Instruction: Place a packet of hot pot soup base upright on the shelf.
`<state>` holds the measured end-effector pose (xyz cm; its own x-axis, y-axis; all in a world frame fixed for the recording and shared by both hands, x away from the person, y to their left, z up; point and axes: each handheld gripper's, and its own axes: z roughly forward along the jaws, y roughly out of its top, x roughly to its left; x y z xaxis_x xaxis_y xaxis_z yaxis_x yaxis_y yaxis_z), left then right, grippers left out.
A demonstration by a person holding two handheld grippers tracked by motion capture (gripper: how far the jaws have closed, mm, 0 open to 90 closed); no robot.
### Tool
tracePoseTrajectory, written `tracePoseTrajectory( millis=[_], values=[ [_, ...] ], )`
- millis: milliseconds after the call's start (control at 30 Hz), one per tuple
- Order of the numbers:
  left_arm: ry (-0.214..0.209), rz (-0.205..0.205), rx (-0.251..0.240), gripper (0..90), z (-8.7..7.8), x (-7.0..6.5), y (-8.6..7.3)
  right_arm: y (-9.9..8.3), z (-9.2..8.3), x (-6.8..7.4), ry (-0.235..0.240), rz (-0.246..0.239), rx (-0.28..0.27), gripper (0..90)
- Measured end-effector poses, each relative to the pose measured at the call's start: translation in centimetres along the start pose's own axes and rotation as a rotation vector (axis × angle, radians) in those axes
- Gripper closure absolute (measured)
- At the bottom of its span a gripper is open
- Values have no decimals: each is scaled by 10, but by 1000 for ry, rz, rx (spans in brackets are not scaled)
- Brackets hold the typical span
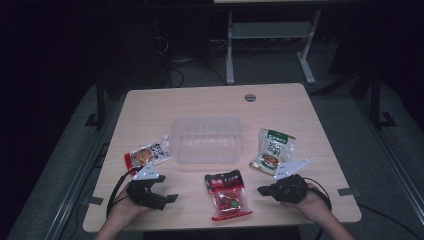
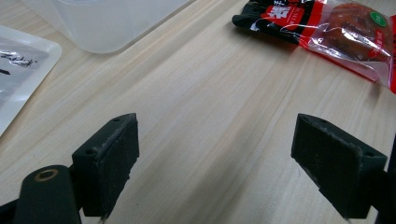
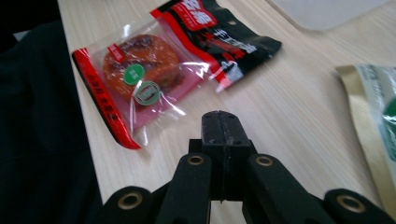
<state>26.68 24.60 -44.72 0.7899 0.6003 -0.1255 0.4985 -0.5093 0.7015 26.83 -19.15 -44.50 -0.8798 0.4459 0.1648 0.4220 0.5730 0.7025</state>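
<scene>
My right gripper (image 3: 219, 122) is pressed shut on nothing, left gripper (image 2: 215, 154) wide, empty. Red snack pack (image 3: 154, 70) lies at its 11 o'clock, untouched. I judge approach step; next needs reopening first.

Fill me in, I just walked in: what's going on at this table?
A person holds a claw in each hand at a wooden table. The right claw is shut on nothing, pointing toward the red snack packet. The left claw is open over bare wood. A clear plastic tub sits mid-table, with an orange packet and a green packet beside it. Nothing is picked up.
</scene>
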Motion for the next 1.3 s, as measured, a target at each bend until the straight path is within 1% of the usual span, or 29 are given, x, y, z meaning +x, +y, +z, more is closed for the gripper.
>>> tracePoseTrajectory(
  millis=[100,133,233,300,333,367,433,467,500,533,567,600,633,667,700,733,767,800,833,900,933,967,1000,1067,1100,1200,1233,1300],
  values=[
    [-1,1,-5,146,0,-1,0,4,4,2,9,-14,5,897],
    [0,8,0,146,0,-1,1,5,6,2,9,-19,9,897],
    [-1,9,-2,146,0,-1,1,8,9,3,14,-18,15,897],
    [-3,-1,-5,146,0,-1,1,12,15,3,19,-26,27,897],
    [-5,-3,-8,146,1,-2,1,13,16,3,22,-22,34,897],
    [-4,11,-8,146,1,-1,1,14,19,3,29,-32,39,897],
    [-5,10,-4,146,1,-2,1,15,20,4,34,-33,47,897],
    [-8,6,-4,146,1,-3,1,15,23,5,33,-45,55,897],
    [-10,15,-2,146,1,-3,2,17,26,7,47,-48,59,897],
    [-11,12,-3,146,2,-4,2,18,28,8,53,-48,63,897],
    [-11,13,-3,146,2,-4,3,19,29,9,55,-54,67,897],
    [-10,28,3,146,1,-4,3,20,31,10,60,-60,74,897],
    [-12,27,4,146,1,-4,3,20,34,10,63,-79,87,897],
    [-12,22,-1,146,2,-5,3,21,36,11,66,-87,97,897],
    [-14,18,-3,146,2,-5,3,21,40,10,67,-121,102,897],
    [-17,22,1,146,2,-5,3,21,41,10,72,-131,113,897],
    [-18,22,4,146,2,-5,3,21,43,12,79,-130,120,897],
    [-18,22,4,146,2,-5,3,21,44,13,84,-134,121,897],
    [-22,10,0,146,3,-6,3,21,44,13,84,-134,121,897],
    [-23,16,2,146,3,-6,4,22,46,16,102,-133,123,897],
    [-23,20,6,146,3,-6,4,22,46,17,103,-136,126,897],
    [-24,13,0,148,3,-7,4,22,48,18,107,-147,123,897],
    [-24,13,0,155,3,-7,4,22,48,18,107,-147,123,897],
    [-27,9,-2,161,2,-9,5,24,50,22,121,-154,131,897],
    [-28,19,1,162,1,-9,5,25,51,23,125,-158,130,897],
    [-29,17,0,166,1,-9,5,27,53,28,140,-160,134,897],
    [-33,11,-12,201,0,-10,5,28,55,32,148,-169,135,897],
    [-38,13,-12,214,0,-11,6,29,57,34,155,-172,137,897]
  ],
)
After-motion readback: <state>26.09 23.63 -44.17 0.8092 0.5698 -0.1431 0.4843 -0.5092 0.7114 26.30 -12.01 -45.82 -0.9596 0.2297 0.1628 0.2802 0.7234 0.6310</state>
